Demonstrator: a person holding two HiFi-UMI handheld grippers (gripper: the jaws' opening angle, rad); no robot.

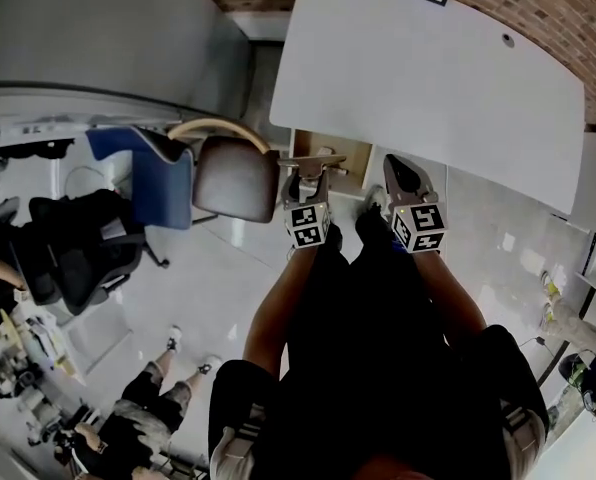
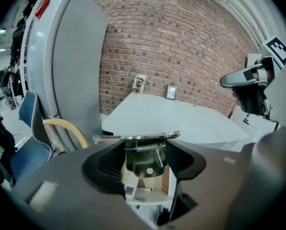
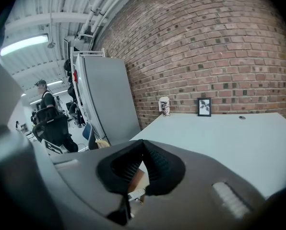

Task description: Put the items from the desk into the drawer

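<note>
Spring clip [image 2: 136, 138] clamped in left gripper [image 1: 309, 175], held over open drawer [image 1: 351, 154], likely for dropping in — right gripper [image 3: 142, 148] pinched shut, empty, kept alongside.

Metal clip [image 2: 136, 138] in the left tool [image 2: 145, 164] hides most of the drawer [image 2: 166, 181].

No legible text anywhere. Only black-white square code markers [image 1: 307, 224] on left tool [image 1: 313, 166], right tool [image 1: 402, 171].
</note>
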